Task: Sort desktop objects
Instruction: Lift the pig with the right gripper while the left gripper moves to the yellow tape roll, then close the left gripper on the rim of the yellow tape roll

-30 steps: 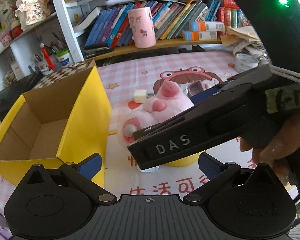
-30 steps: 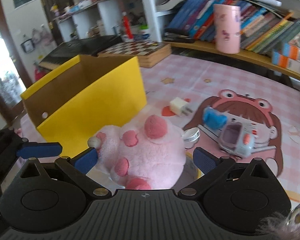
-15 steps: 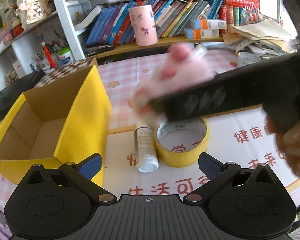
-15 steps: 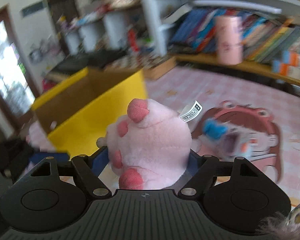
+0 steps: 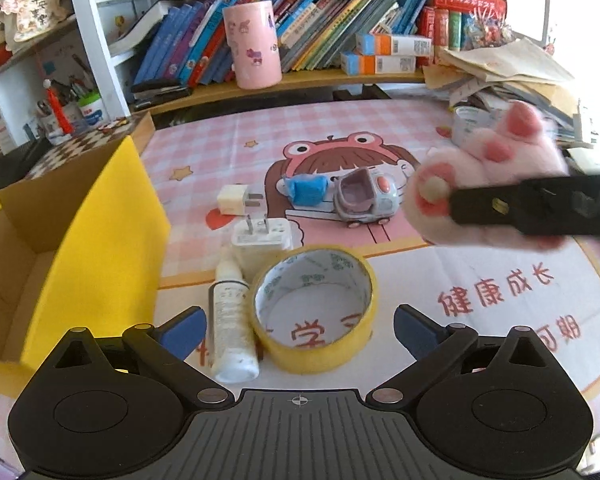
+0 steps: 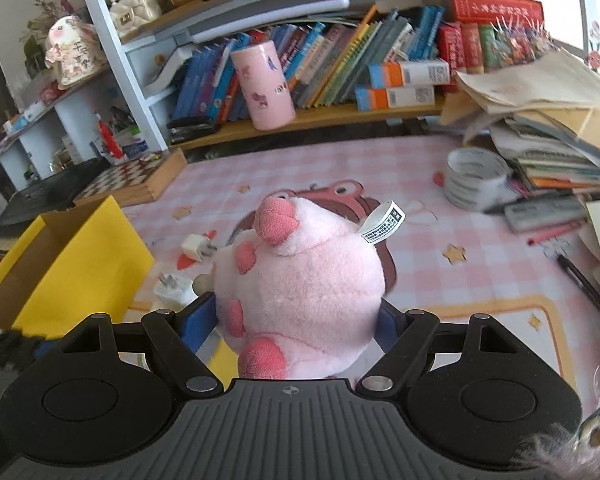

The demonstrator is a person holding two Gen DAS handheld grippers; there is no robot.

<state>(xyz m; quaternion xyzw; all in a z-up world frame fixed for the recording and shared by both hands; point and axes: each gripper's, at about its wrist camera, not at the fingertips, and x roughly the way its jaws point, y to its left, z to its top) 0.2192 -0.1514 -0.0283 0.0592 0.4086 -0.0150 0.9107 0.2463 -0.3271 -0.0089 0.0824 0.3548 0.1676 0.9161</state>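
A second ago the pink plush paw (image 6: 300, 288) lay on the mat over the tape; now the right gripper (image 6: 296, 320) has it clamped between its blue pads, lifted clear at the right; the left gripper (image 5: 300, 330) stands wide with nothing between its fingers, jaws closing slightly, above the uncovered yellow tape roll (image 5: 314, 306) and white bottle (image 5: 232, 320); left, the yellow box (image 5: 100, 240); farther off, two chargers (image 5: 262, 240) and a toy car (image 5: 364, 200).
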